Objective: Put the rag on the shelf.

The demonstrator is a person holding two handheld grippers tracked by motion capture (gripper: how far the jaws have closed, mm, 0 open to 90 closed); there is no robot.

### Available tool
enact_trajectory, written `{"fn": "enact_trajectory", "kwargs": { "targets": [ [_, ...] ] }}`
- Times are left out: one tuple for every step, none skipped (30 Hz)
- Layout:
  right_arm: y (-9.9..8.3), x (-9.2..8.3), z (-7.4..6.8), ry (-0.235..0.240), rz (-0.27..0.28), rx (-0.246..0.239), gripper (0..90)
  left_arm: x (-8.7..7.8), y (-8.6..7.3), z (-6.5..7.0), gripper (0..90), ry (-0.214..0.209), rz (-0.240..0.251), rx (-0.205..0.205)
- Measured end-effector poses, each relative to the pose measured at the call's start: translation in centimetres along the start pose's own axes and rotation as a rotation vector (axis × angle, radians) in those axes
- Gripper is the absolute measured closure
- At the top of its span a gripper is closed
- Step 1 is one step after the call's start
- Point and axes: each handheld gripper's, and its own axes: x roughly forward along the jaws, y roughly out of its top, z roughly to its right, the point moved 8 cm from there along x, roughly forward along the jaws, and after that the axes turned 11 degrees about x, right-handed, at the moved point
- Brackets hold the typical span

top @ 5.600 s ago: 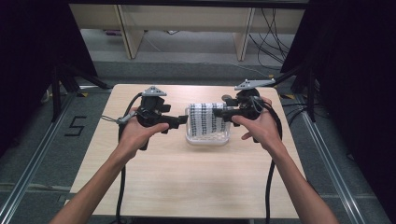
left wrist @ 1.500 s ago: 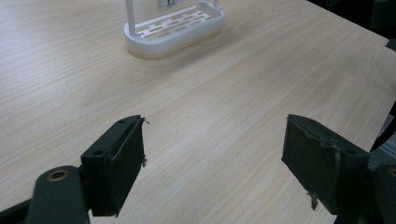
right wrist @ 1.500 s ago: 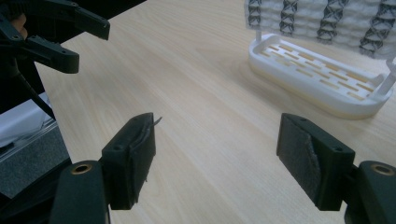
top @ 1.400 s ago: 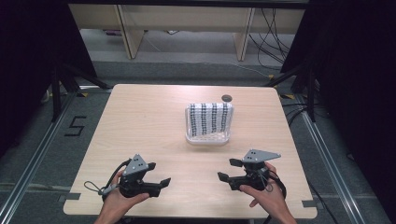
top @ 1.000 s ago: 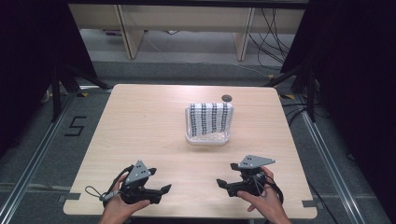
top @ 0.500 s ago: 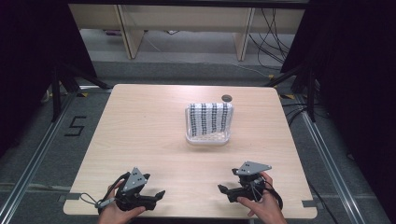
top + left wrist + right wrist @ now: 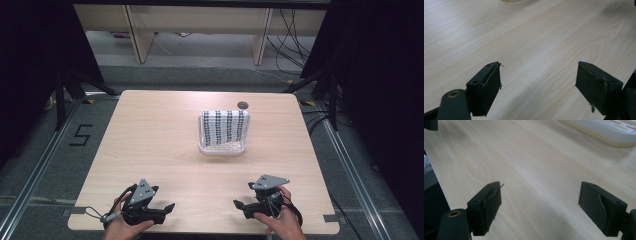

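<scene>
Evidently the towel (image 7: 226,127), white with dark stripes, is left folded in the clear tray (image 7: 222,149) at the middle of the table (image 7: 150,145), toward its far side, just near of a small dark disc (image 7: 242,105). It is judged to be light, soft and limp: it would sag and unfold if lifted by one corner, so two spread points along a folded edge would best be pinched, one by each gripper. The tray is judged light and likely to slide or tip if the cloth is dragged. The left gripper (image 7: 167,208) is held at the near left edge of the table, its jaws spread wide on nothing; in the left gripper view only bare wood lies between them. The right gripper (image 7: 239,205) is held at the near right, jaws likewise wide and empty, with the tray's rim (image 7: 604,131) far ahead. Compared with 5.6 seconds ago, when both grippers were at the towel, both have been drawn back well apart from it to the near edge.
</scene>
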Motion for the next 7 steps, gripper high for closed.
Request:
{"fn": "enact_trajectory", "kwargs": {
  "targets": [
    [-0.02, 0.07, -0.04, 0.003, 0.003, 0.006, 19.6, 0.1, -0.1, -0.12, 19.2, 0.01, -0.003, 0.005],
    [-0.07, 0.06, 0.03, 0.001, -0.004, 0.005, 19.5, 0.13, -0.11, -0.01, 19.3, -0.001, -0.002, 0.002],
    [-0.12, 0.04, 0.06, -0.002, -0.008, 0.012, 19.5, 0.19, -0.14, -0.02, 19.3, 0.001, 0.0, 0.002],
    [-0.09, 0.09, 0.1, 0.0, -0.004, 0.009, 19.5, 0.25, -0.16, -0.05, 19.2, 0.0, 0.002, 0.006],
    [-0.08, 0.12, 0.14, 0.005, -0.003, 0.003, 19.5, 0.29, -0.21, -0.04, 19.3, 0.002, -0.001, 0.002],
    [-0.09, 0.16, 0.19, 0.006, -0.003, 0.003, 19.5, 0.33, -0.29, -0.07, 19.3, -0.001, -0.003, 0.005],
    [-0.12, 0.19, 0.26, 0.006, -0.006, 0.006, 19.5, 0.45, -0.36, -0.17, 19.2, 0.004, -0.007, 0.001]
  ]
}}
